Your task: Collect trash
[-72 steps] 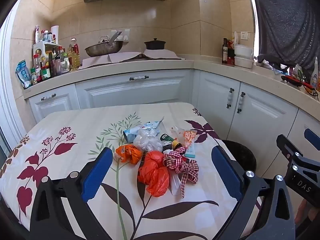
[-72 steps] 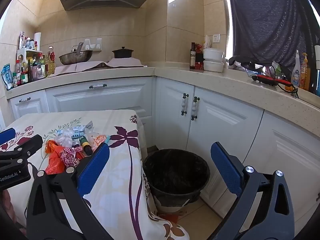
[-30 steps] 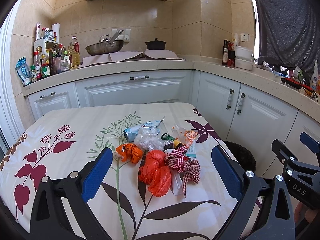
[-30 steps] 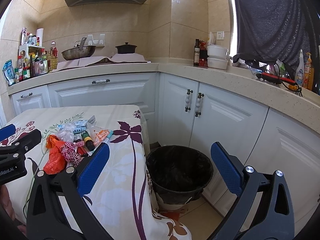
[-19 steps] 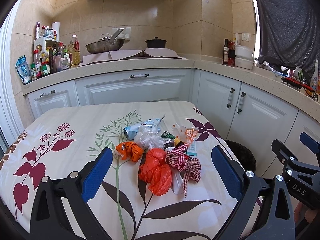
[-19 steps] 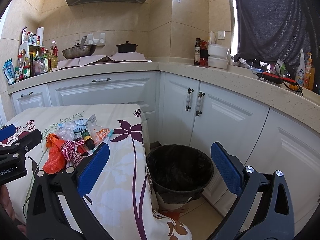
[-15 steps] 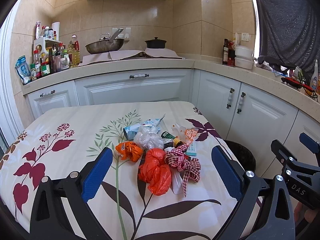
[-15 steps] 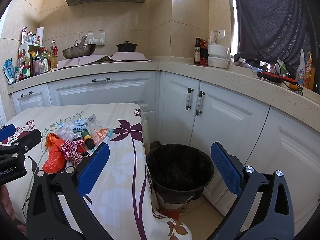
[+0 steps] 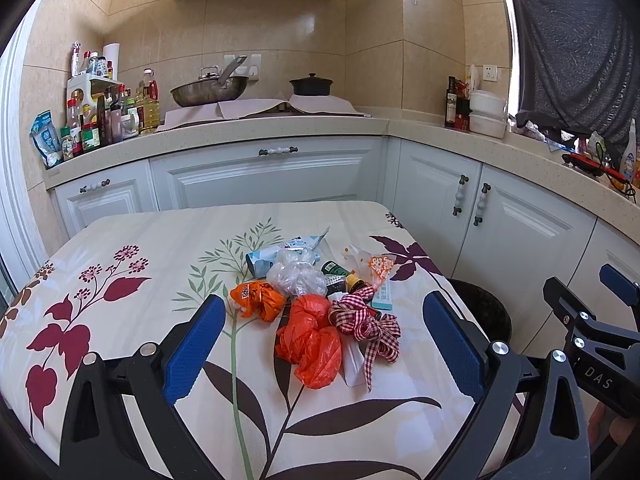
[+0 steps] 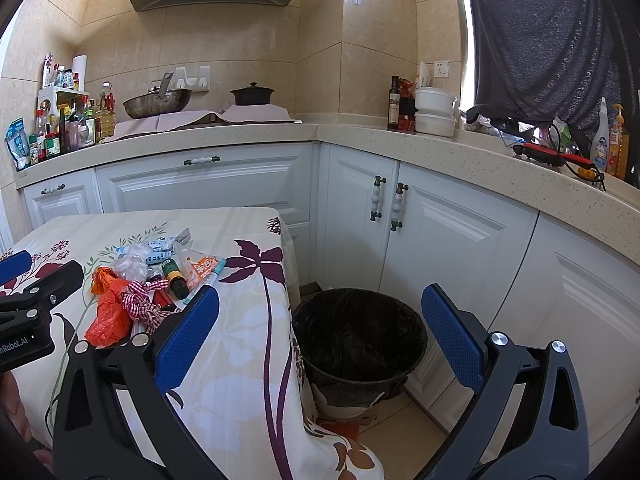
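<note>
A pile of trash lies on the flowered tablecloth (image 9: pixel 120 360): orange plastic bags (image 9: pixel 310 344), a red checked ribbon (image 9: pixel 368 320), a clear crumpled bag (image 9: pixel 296 274), small bottles (image 10: pixel 174 274) and wrappers (image 9: pixel 380 268). My left gripper (image 9: pixel 320 348) is open, its blue pads on either side of the pile, just short of it. My right gripper (image 10: pixel 320 344) is open and empty beyond the table's right edge, pointing at the black bin (image 10: pixel 358 340) on the floor. The pile shows at left in the right wrist view (image 10: pixel 132 296).
White cabinets (image 10: pixel 440 248) under a speckled L-shaped counter (image 10: pixel 440 148) stand close behind the bin. The counter holds a wok (image 9: pixel 208 90), a black pot (image 9: pixel 311 85), bottles and containers. The bin sits between the table's right edge and the cabinets.
Both grippers have risen and drifted slightly; the view has shifted a little. The trash has not moved and both grippers stay open.
</note>
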`<action>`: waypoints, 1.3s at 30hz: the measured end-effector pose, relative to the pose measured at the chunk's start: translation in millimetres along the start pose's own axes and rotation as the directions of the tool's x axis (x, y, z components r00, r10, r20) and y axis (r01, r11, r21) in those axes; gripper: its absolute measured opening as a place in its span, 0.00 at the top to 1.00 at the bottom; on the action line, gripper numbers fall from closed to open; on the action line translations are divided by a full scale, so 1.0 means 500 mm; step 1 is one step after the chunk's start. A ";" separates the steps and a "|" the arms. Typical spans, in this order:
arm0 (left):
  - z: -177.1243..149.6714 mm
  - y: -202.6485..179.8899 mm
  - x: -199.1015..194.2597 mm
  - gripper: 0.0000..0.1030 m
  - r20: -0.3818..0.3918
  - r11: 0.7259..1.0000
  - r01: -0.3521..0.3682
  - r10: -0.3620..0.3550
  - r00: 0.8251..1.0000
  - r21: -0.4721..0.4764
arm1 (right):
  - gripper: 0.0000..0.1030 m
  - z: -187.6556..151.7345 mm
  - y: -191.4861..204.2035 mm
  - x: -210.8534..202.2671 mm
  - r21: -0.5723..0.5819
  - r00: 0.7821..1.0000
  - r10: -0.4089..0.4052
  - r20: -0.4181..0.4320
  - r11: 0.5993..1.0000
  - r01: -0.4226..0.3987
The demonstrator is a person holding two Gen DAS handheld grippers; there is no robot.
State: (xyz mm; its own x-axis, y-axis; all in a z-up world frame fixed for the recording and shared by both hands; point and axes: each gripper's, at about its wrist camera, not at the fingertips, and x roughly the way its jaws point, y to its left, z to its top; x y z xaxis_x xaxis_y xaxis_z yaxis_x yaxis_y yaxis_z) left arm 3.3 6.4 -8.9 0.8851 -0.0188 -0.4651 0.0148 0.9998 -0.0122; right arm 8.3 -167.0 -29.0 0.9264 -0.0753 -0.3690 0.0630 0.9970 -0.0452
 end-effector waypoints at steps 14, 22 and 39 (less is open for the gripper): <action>0.000 0.000 0.000 0.07 0.001 1.000 0.000 0.000 1.000 0.000 | 0.04 0.000 -0.001 0.000 0.000 1.000 -0.001 -0.001 1.000 0.001; -0.004 0.003 -0.001 0.07 -0.002 1.000 0.002 -0.002 1.000 -0.004 | 0.04 -0.002 0.000 0.002 0.001 1.000 -0.002 -0.004 1.000 0.002; -0.031 0.116 0.017 0.07 -0.061 0.994 -0.093 0.089 0.994 -0.061 | 0.04 -0.007 0.092 0.037 -0.063 0.992 0.114 -0.056 0.991 -0.118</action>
State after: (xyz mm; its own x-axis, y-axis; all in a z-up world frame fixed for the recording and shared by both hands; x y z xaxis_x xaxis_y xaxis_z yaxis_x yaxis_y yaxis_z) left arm 4.1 64.0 -27.4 0.8527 0.0699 -0.5177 -0.0954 0.9952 -0.0229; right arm 27.2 -122.4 -41.3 0.9051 0.0384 -0.4234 -0.0703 0.9957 -0.0599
